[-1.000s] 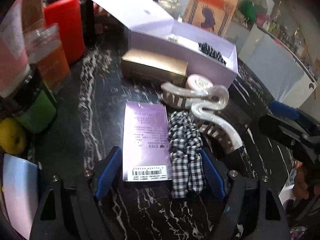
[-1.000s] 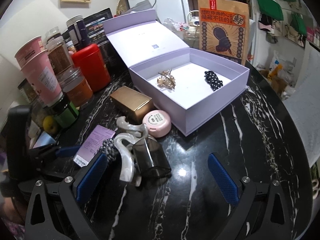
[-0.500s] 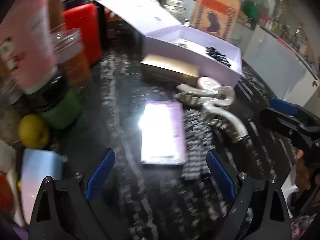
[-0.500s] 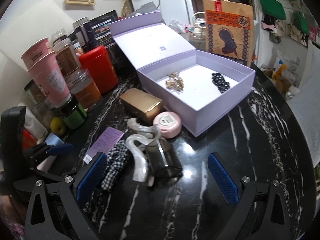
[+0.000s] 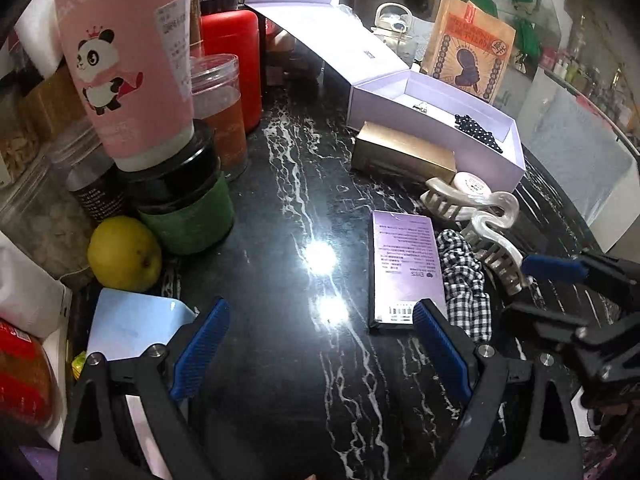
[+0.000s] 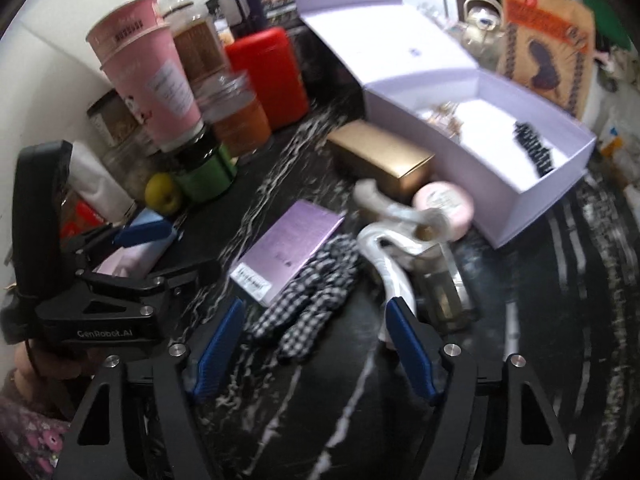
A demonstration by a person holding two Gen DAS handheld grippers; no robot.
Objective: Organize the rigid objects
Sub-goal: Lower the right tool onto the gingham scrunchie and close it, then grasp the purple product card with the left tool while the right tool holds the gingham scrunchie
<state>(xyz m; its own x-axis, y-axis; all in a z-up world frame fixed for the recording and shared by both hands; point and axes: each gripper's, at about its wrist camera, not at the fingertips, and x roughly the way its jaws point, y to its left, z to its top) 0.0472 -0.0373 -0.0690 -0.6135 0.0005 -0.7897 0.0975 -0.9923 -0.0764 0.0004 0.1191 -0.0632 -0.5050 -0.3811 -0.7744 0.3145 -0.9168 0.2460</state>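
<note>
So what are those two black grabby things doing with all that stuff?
A person holds a hand-held gripper in each hand over a black marble table, tidying small items. Both are open and holding nothing. The right hand-held gripper hovers by the checkered scrunchie and white hair claw. The left hand-held gripper sits beside the purple card box. The open lilac box already holds a black hair clip.

- The left gripper (image 5: 320, 354) has a matte black frame with triangular cut-outs, silver round screw heads, and ribbed blue pads (image 5: 200, 350) on both fingers.
- The right gripper (image 6: 316, 346) is built the same: black arms, silver screws, blue ribbed pads (image 6: 410, 348).
- White lettering "GenRobot.AI" marks the left gripper's side.
- Bare skin (image 6: 24, 364) and a floral purple sleeve (image 6: 28, 436) show behind it.
</note>
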